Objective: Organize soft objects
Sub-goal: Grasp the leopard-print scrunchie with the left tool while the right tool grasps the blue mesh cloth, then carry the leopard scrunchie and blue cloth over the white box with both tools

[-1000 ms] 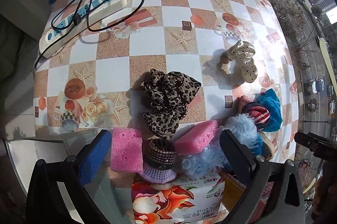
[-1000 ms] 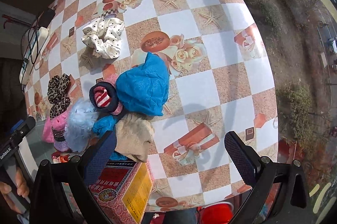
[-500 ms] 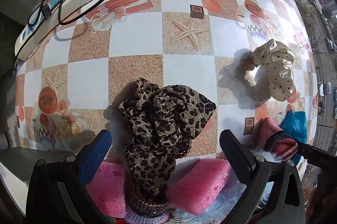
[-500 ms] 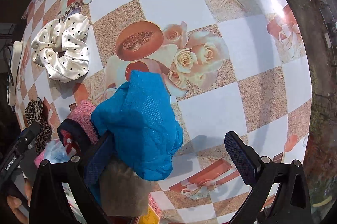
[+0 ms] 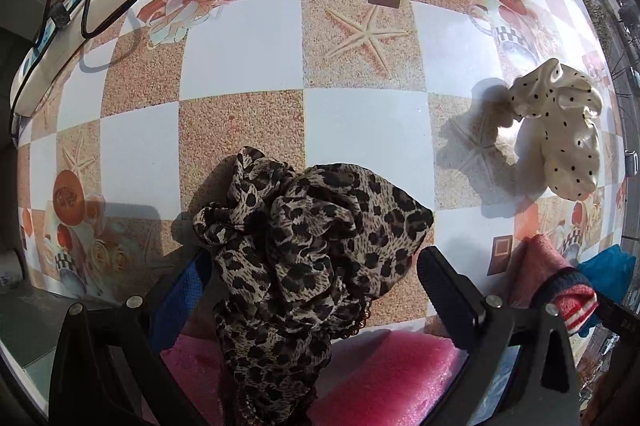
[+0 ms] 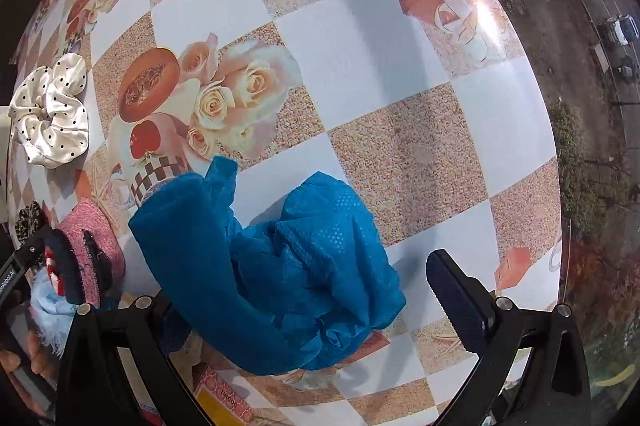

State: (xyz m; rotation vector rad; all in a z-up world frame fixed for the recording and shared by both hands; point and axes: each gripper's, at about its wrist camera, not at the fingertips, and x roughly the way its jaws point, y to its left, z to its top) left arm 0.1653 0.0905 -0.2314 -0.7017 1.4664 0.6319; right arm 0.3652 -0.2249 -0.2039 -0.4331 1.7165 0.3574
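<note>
Both claws have dropped closer to the checkered table (image 5: 360,129) than half a second ago. Left gripper (image 5: 316,278) gapes wide around the gauzy leopard-print scrunchie (image 5: 304,250), which now fills the space between its fingers. Right gripper (image 6: 296,290), equally spread, straddles the crumpled blue mesh cloth (image 6: 288,266). Pink foam sponges (image 5: 384,378) lie under the scrunchie; a glossy cream polka-dot scrunchie (image 5: 560,129) sits well apart. Box lettering is unreadable.

Glossy tablecloth (image 5: 360,129) — satiny dotted scrunchie (image 5: 560,129), sheer leopard scrunchie (image 5: 304,246)
</note>
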